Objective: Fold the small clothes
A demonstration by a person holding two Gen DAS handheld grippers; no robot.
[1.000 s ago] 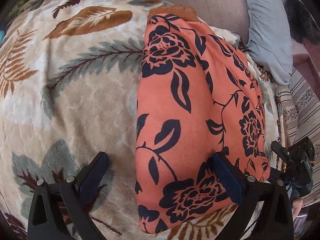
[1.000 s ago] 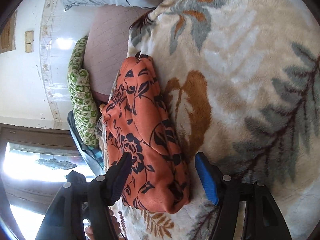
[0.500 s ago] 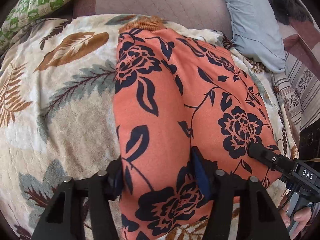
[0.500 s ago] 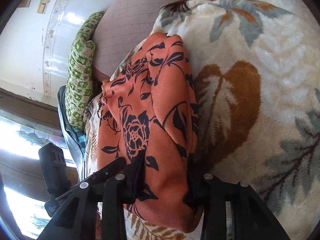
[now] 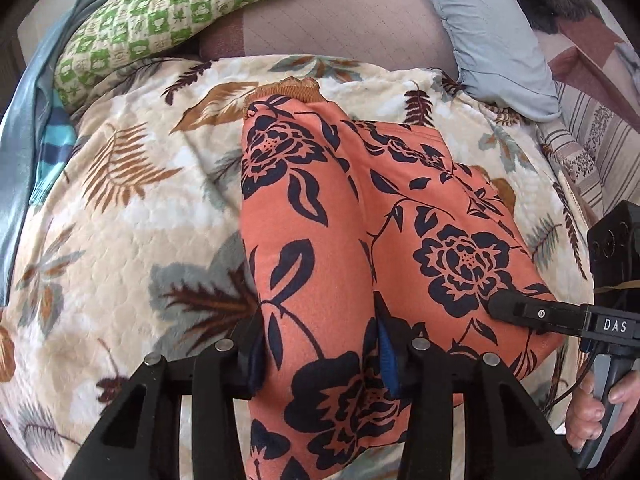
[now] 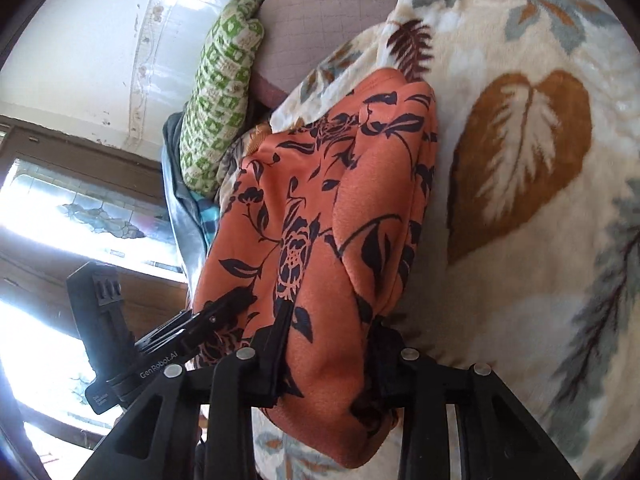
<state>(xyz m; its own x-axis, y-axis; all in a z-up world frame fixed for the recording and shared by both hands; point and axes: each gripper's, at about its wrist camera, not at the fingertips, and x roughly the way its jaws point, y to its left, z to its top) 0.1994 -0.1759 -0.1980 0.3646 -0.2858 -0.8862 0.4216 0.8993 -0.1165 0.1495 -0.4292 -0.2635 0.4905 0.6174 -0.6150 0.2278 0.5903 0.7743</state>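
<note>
- Left gripper (image 5: 320, 354): jaws pinched in tight on a bunched fold of the orange floral garment (image 5: 360, 240), pointing toward 12 o'clock.
- Right gripper (image 6: 328, 346): same deal, jaws clamped on the garment's other side.
- In the left view it comes in from 3 o'clock, bare hand (image 5: 600, 408) wrapped round its handle.

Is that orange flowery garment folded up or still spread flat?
Folded: the orange garment lies doubled in thick layers on the blanket, its near edge pinched by both tongs.
</note>
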